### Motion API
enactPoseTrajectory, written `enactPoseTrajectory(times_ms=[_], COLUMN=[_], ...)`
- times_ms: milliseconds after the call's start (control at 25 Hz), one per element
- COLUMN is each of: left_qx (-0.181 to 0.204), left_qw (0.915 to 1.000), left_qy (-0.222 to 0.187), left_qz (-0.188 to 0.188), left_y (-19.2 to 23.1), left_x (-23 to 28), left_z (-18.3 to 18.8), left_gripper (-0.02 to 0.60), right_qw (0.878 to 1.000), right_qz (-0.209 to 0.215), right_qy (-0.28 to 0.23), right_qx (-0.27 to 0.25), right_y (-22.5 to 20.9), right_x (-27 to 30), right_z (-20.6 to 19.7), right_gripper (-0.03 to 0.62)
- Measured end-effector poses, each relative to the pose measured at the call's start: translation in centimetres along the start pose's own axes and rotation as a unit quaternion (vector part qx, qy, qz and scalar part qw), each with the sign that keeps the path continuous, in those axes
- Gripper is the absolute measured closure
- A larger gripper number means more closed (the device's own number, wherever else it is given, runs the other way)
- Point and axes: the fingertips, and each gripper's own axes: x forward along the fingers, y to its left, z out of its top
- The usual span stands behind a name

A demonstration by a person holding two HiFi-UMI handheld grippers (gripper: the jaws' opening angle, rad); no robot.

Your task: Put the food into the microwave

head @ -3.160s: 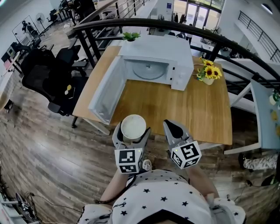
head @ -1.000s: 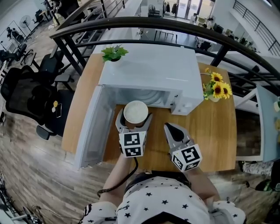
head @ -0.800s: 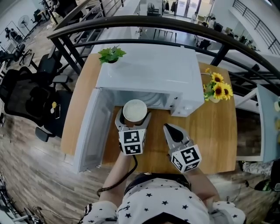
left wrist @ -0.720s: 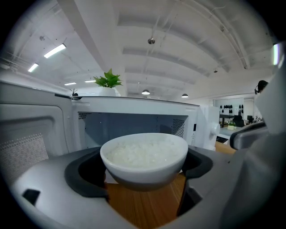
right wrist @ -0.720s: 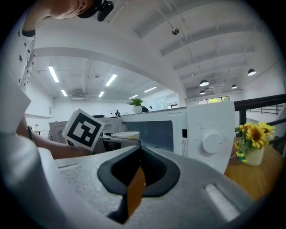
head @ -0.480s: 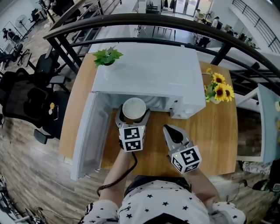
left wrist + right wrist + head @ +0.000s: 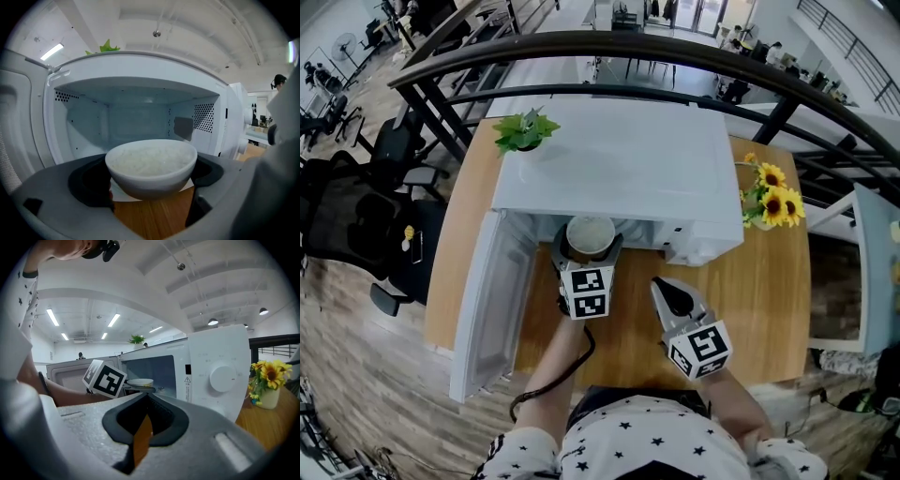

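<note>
Bowl of white rice (image 7: pixel 151 164), round, full, squeezed in left gripper (image 7: pixel 588 251). Right gripper (image 7: pixel 671 292) pressed together, empty. Bowl now closer to microwave (image 7: pixel 619 169) mouth than before.

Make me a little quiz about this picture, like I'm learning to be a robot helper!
1. True or false: the microwave has its door shut.
2. What does the left claw hold? A) a cup B) a white bowl of rice C) nothing
3. Fill in: the right claw is shut and empty, above the wooden ____.

Key: 1 false, the door hangs open to the left; 2 B; 3 table.
</note>
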Motion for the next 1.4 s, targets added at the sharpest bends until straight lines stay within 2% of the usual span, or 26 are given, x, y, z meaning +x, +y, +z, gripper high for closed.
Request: enactPoseTrajectory(times_ms=[560, 880, 1080, 1400], left_qx=[0.01, 0.014, 0.031, 0.032], left_qw=[0.999, 0.9985, 0.9975, 0.9975], left_qy=[0.041, 0.048, 0.057, 0.05], left_qz=[0.017, 0.021, 0.029, 0.037], left_y=[1.3, 1.3, 1.4, 1.4], left_x=[4.2, 5.5, 6.0, 6.2], left_z=[-1.9, -1.8, -2.2, -2.2], left_gripper=[0.095, 0.095, 0.095, 0.095], right_qw=[1.0, 1.0, 1.0, 1.0], right_qz=[-0.005, -0.008, -0.011, -0.013], right_qy=[0.01, 0.009, 0.008, 0.003], right_qx=[0.015, 0.016, 0.02, 0.022], right_y=[-1.1, -1.5, -1.5, -1.3], right_x=[0.9, 0.9, 0.9, 0.7], right_z=[-0.9, -0.9, -0.9, -0.6], right_gripper=[0.588, 0.589, 0.589, 0.589])
